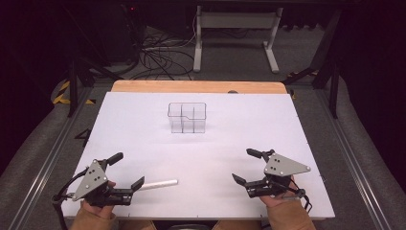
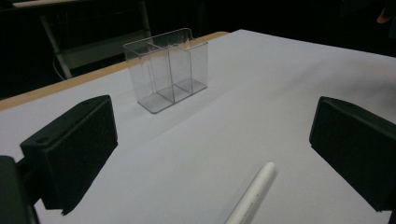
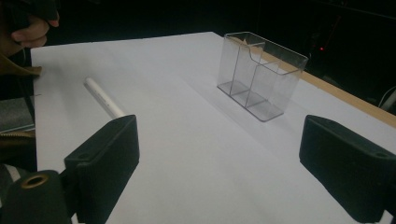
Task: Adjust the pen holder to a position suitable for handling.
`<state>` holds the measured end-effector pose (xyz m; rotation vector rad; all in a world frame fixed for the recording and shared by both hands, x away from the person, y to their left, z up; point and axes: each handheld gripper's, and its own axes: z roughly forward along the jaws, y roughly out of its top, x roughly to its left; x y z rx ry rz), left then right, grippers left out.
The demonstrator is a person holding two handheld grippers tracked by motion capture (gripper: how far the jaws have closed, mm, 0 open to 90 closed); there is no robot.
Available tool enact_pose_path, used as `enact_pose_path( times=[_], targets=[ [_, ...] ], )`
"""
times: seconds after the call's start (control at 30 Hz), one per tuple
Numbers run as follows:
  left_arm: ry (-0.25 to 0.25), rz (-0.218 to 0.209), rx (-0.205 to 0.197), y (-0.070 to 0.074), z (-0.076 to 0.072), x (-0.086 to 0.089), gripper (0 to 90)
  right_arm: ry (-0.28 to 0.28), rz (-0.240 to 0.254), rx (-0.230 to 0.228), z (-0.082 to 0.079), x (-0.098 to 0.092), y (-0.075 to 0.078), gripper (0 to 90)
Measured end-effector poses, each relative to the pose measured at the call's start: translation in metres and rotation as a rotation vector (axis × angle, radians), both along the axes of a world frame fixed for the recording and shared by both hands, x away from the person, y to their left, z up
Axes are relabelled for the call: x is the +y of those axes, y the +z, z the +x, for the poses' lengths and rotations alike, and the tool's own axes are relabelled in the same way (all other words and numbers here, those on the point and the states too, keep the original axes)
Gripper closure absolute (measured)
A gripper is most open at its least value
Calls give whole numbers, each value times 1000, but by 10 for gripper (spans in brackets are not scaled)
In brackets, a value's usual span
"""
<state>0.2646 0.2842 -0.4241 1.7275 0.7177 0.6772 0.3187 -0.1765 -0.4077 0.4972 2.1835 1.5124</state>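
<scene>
Nearest to me, at the bottom edge of the counter [image 1: 143,120], both of my hands sit low with a claw in each. On my left, the left claw [image 1: 128,173] has its jaws wide apart with nothing between the pads, and the white tube [image 1: 160,183] lies flat on the counter just beside its lower jaw — one end almost at the tip, the rest running away toward the middle. In the left gripper view the tube [image 2: 252,193] comes in from the bottom and sits between the two jaws but below them, touching neither. My right claw [image 1: 246,166] is also spread with nothing in it, well apart from the tube, which in the right gripper view lies far off to the side [image 3: 103,97]. Farther back, near the middle of the counter, the clear divided holder [image 1: 187,118] stands upright, with nothing in it that I can see.

Risks, as I judge them: the tube is round and lies on a smooth sheet, so a jaw nudging it from one side would roll it off. Pinching near its end could let it pivot or droop — and a tilted tube could catch the holder's rim and tip that light box
</scene>
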Motion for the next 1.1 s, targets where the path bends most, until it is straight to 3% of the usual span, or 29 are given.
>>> enact_pose_path(
  times=[0.4, 0.67, 1.1],
  targets=[
    [0, -3, 7, 0, 1, 1, 17, 35, -38, 19, 19, 21, 23, 133],
    [1, -6, 6, 0, 0, 0, 17, 62, -61, 2, 35, 35, 41, 145],
    [-2, -3, 10, -1, 2, 0, 17, 87, -78, -7, 50, 52, 55, 146]
  ],
)
